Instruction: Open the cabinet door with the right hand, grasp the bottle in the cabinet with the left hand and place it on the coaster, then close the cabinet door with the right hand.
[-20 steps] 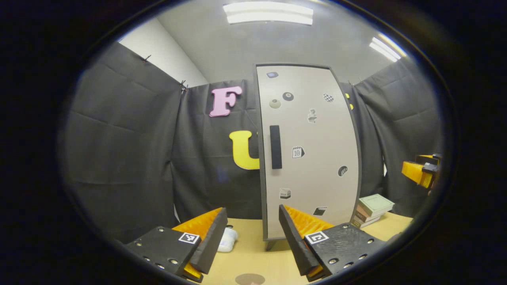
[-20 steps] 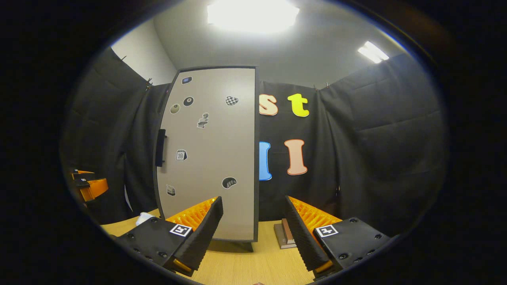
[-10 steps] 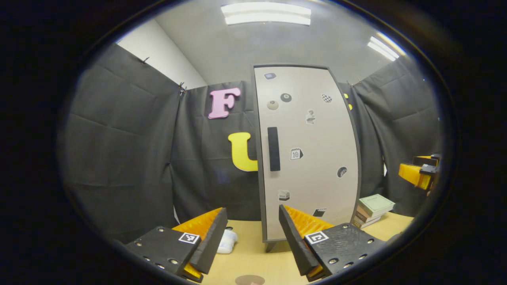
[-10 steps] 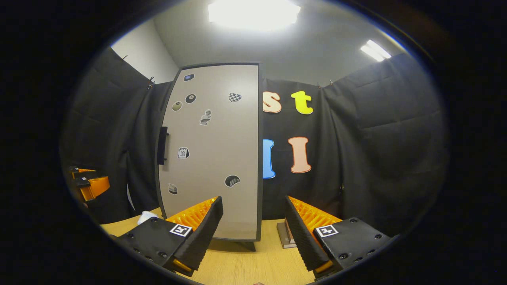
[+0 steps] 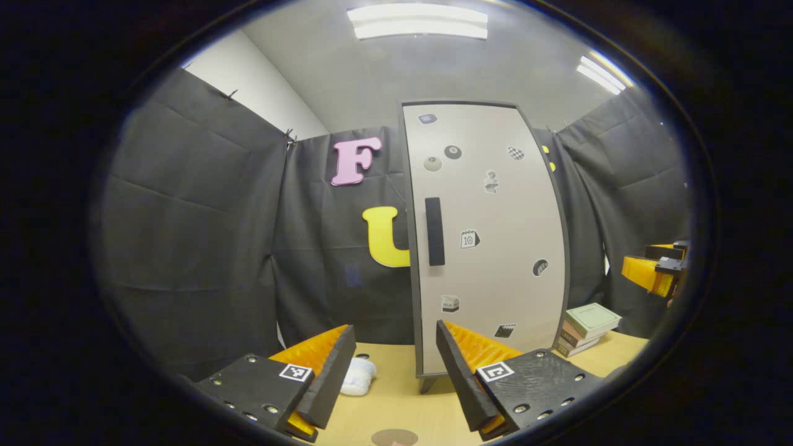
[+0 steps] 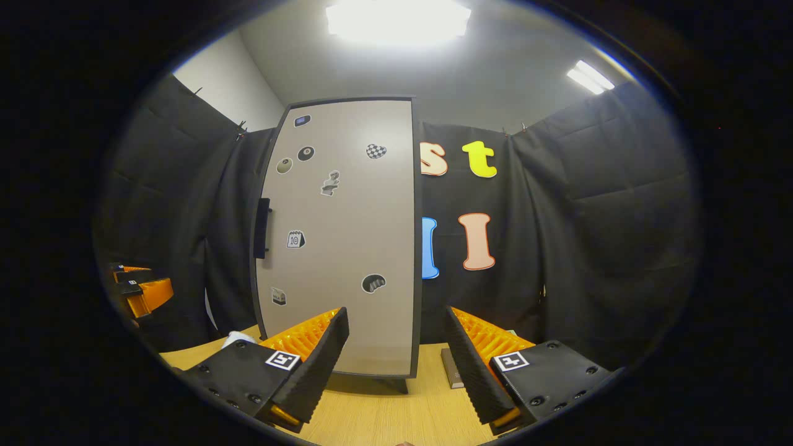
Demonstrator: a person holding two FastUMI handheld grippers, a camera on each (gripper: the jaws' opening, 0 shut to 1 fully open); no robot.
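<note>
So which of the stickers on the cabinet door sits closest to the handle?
The calendar sticker, just right of the black handle at about its height on the cabinet door. The other stickers lie higher up or lower down.

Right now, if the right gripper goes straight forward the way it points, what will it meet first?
Probably the cabinet door, near its right edge and well right of the handle. The right gripper is open, with bare table ahead of it. Depth is hard to judge, so it might pass just beside that edge.

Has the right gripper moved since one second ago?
Yes. In the right gripper view, the tall grey cabinet door and the books on the table have slid rightward, so the right gripper has turned left.
</note>
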